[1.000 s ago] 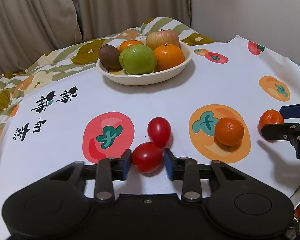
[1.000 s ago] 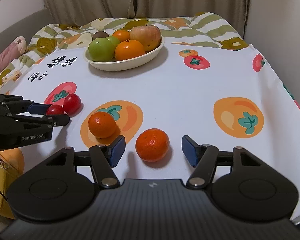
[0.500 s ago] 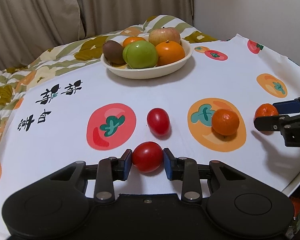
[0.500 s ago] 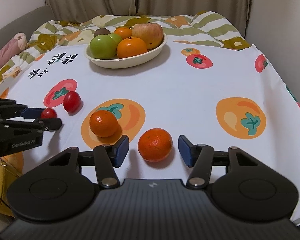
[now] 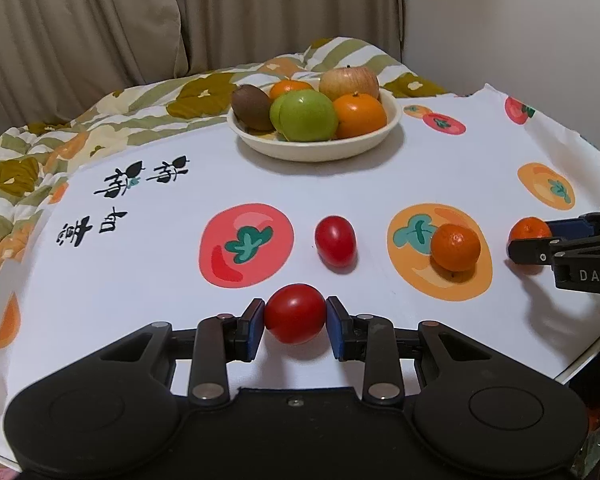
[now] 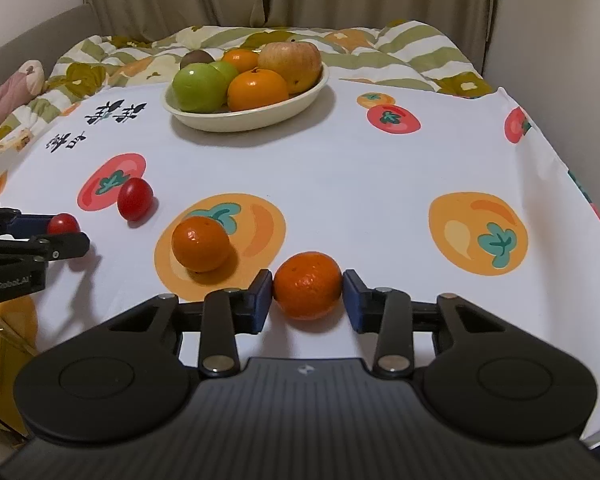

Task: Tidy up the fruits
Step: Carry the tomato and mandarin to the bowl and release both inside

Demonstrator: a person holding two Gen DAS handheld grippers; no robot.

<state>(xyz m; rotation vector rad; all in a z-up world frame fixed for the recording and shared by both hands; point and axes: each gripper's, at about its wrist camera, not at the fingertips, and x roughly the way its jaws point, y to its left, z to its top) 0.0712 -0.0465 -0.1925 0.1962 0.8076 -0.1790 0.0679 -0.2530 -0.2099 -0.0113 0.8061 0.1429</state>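
Fruits lay spread over a white printed cloth [image 6: 380,184] that covered the surface, its right edge falling away close beside a wall and its near edge running just under both pairs of tongs. At the far side, where the cloth met a striped quilt [image 5: 112,120], a cream bowl [image 5: 312,152] held a green apple [image 5: 308,116], a reddish apple [image 5: 350,82], two oranges and a kiwi [image 5: 252,106], heaped above its rim. A broad bare stretch of cloth lay between the bowl and the loose fruit nearer the front. A loose mandarin [image 6: 200,244] sat on an orange print, apart from its neighbours, and a loose oval tomato [image 5: 335,240] lay beside a red print with free cloth all round it. The right tongs [image 6: 308,294] were closed on a second mandarin [image 6: 308,284], both blue pads against its sides; whether it was clear of the cloth I cannot tell. The left tongs [image 5: 295,322] were closed on a round tomato [image 5: 295,318], pads pressed to either side, near the front edge, well apart from the right tongs.
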